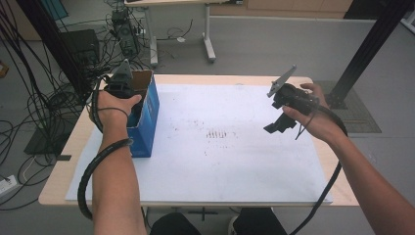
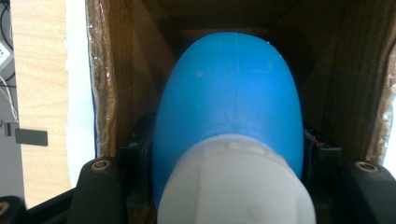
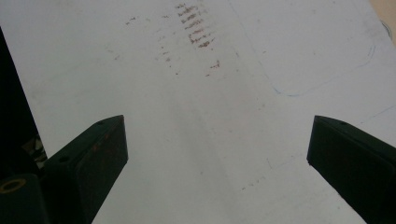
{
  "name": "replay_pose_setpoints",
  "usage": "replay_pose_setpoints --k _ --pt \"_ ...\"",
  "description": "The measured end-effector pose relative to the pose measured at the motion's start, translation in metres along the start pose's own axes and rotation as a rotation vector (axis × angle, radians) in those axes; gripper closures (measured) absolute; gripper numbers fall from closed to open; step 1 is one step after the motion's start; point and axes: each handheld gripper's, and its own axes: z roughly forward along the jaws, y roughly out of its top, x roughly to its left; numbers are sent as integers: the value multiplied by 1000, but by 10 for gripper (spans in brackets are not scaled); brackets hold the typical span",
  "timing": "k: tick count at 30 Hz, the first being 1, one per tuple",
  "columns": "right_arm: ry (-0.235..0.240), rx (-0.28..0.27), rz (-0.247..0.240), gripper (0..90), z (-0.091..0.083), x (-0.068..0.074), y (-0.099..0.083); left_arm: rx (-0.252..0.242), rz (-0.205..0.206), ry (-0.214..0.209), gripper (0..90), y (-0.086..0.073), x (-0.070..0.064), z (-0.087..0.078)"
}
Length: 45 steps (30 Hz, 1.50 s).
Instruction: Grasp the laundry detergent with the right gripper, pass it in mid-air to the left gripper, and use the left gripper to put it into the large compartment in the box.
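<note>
Covering wooden table (image 1: pixel 58 181): white sheet (image 1: pixel 230 161), smudged | cables (image 1: pixel 34 103) on floor

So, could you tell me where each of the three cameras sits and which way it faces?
High view: above the person's side, looking forward and down on the table; forearms, left gripper over the blue box, right gripper.
Left gripper view: on the left gripper, looking into the box; its jaws flank a blue-and-white object.
Right gripper view: on the right gripper, jaws apart, facing the white sheet.
Shared: the sheet's brown smudges.
</note>
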Motion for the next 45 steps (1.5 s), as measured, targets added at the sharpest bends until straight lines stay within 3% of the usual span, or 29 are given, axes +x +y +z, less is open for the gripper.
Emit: replay_pose_setpoints --k 45 --pt "-13 18 2 54 -2 -3 -2 -11 -5 11 365 0 -2 0"
